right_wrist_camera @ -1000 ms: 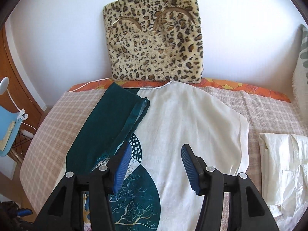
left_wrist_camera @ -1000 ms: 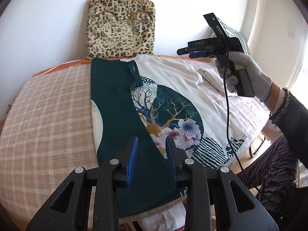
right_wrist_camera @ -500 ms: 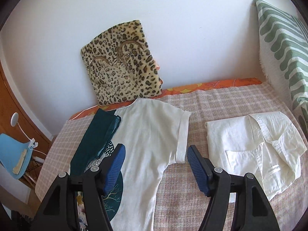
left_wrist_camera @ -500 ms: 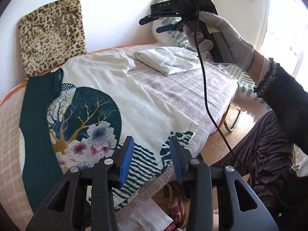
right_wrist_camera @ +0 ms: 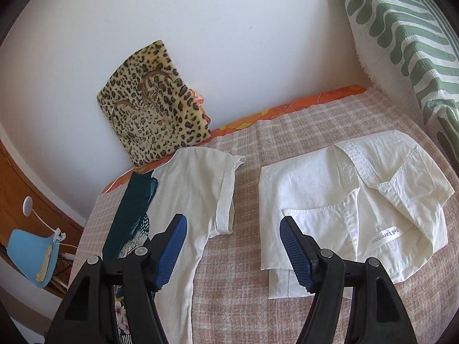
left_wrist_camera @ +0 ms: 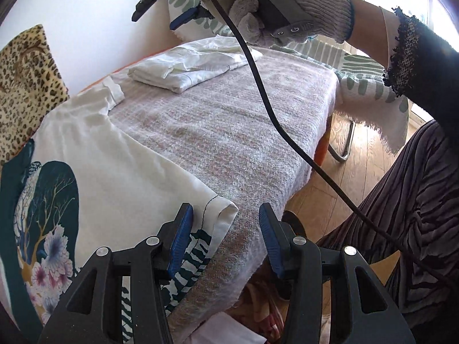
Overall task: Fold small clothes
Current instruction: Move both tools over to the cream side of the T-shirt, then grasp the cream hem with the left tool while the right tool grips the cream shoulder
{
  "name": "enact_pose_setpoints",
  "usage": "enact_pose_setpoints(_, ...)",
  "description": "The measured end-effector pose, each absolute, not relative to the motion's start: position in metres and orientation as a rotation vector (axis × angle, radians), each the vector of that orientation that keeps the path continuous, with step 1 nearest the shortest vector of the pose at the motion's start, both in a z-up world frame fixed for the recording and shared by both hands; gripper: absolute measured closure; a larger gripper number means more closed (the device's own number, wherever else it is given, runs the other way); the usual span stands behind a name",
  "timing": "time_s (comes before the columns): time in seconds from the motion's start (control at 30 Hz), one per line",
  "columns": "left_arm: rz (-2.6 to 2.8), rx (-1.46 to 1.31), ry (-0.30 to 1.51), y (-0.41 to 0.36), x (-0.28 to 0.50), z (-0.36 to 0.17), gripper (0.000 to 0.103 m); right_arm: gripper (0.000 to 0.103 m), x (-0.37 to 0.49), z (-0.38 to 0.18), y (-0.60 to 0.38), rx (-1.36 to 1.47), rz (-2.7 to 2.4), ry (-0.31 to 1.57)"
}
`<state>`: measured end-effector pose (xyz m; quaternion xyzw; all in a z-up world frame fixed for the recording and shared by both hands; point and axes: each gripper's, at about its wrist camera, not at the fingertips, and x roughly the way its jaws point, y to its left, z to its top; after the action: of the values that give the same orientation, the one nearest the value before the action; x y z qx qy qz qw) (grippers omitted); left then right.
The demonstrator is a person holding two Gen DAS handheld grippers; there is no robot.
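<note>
A white T-shirt (left_wrist_camera: 114, 166) with a dark green tree and flower print lies flat on the checked blanket (left_wrist_camera: 215, 132). Its left side is folded inward, showing a green strip (right_wrist_camera: 129, 212). My left gripper (left_wrist_camera: 223, 223) hovers open just over the shirt's near right hem corner (left_wrist_camera: 223, 209); the pads touch nothing. My right gripper (right_wrist_camera: 233, 226) is open and empty above the short right sleeve (right_wrist_camera: 223, 215). In the left wrist view the right gripper (left_wrist_camera: 183, 17) hangs at the top, held by a gloved hand (left_wrist_camera: 301, 8).
A folded white shirt (right_wrist_camera: 358, 215) lies right of the T-shirt. A leopard cushion (right_wrist_camera: 155, 100) leans on the wall; a green striped pillow (right_wrist_camera: 416, 43) stands at the right. The blanket's edge, a cable (left_wrist_camera: 272, 114) and a person's striped trousers (left_wrist_camera: 401, 229) are near.
Both grippers moved right across the T-shirt, the left from the folded green side to the right hem corner, the right toward the sleeve. Both pairs of jaws stand wider.
</note>
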<state>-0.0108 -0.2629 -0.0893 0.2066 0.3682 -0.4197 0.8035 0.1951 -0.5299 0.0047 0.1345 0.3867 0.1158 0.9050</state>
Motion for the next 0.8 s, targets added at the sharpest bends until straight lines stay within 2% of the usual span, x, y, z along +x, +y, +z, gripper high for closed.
enact_pose_setpoints(0.1,-0.896,0.412,0.809,-0.263,-0.005,-0.093,0.060,0.032,0.204,0.001,-0.524,0.259,0.259,0.814)
enact_pose_setpoints(0.13,-0.897,0.404,0.807,-0.262,-0.005,-0.092,0.068,0.032,0.208,0.000,-0.521,0.249,0.264,0.818)
enact_pose_setpoints(0.17,-0.900,0.398,0.810,-0.262,-0.003,-0.092,0.080,0.032,0.213,0.000,-0.518,0.237,0.271,0.824)
enact_pose_setpoints(0.23,-0.911,0.372,0.826,-0.262,0.003,-0.092,0.092,0.032,0.226,-0.002,-0.511,0.214,0.280,0.833)
enact_pose_setpoints(0.27,-0.917,0.349,0.836,-0.261,0.006,-0.091,0.094,0.032,0.234,-0.003,-0.508,0.206,0.282,0.838)
enact_pose_setpoints(0.37,-0.927,0.279,0.846,-0.255,0.012,-0.086,0.098,0.032,0.265,-0.007,-0.496,0.218,0.291,0.855)
enact_pose_setpoints(0.8,-0.953,0.088,0.864,-0.236,0.022,-0.073,0.099,0.033,0.405,-0.073,-0.452,0.289,0.196,1.024)
